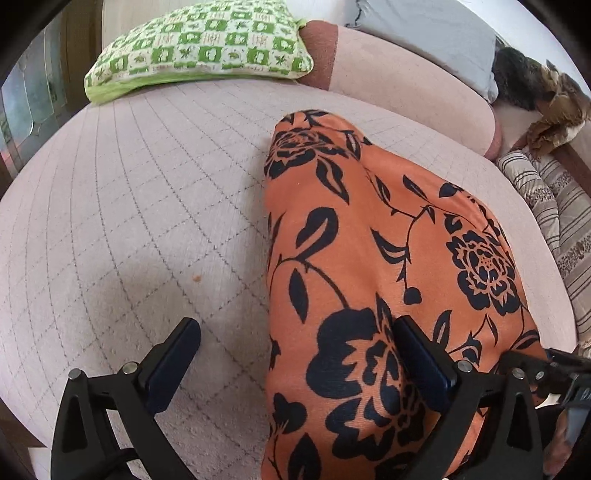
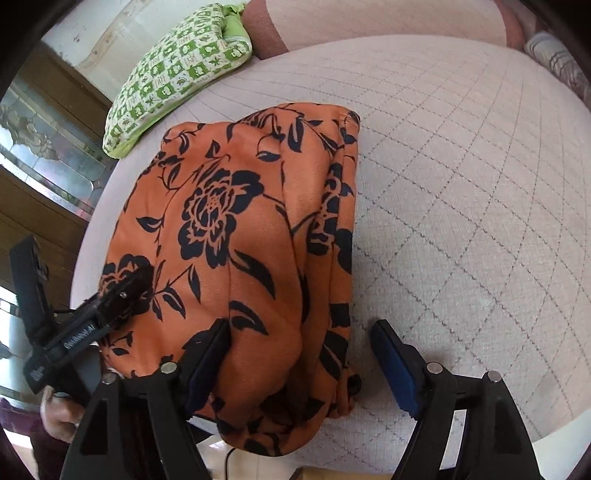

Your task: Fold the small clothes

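An orange garment with black flowers (image 1: 369, 266) lies folded lengthwise on the quilted pink bed cover (image 1: 129, 221). My left gripper (image 1: 295, 332) is open at the garment's near left edge: its right finger rests on the cloth, its left finger over bare cover. In the right wrist view the same garment (image 2: 240, 229) lies left of centre. My right gripper (image 2: 301, 334) is open and straddles the garment's near right edge. The left gripper (image 2: 122, 291) shows there at the garment's left side.
A green and white checked pillow (image 1: 199, 51) lies at the far left of the bed. A pink bolster (image 1: 406, 81) and grey pillow (image 1: 436, 33) line the far side. Striped bedding (image 1: 554, 221) lies at the right. A wooden cabinet (image 2: 40, 177) stands left of the bed.
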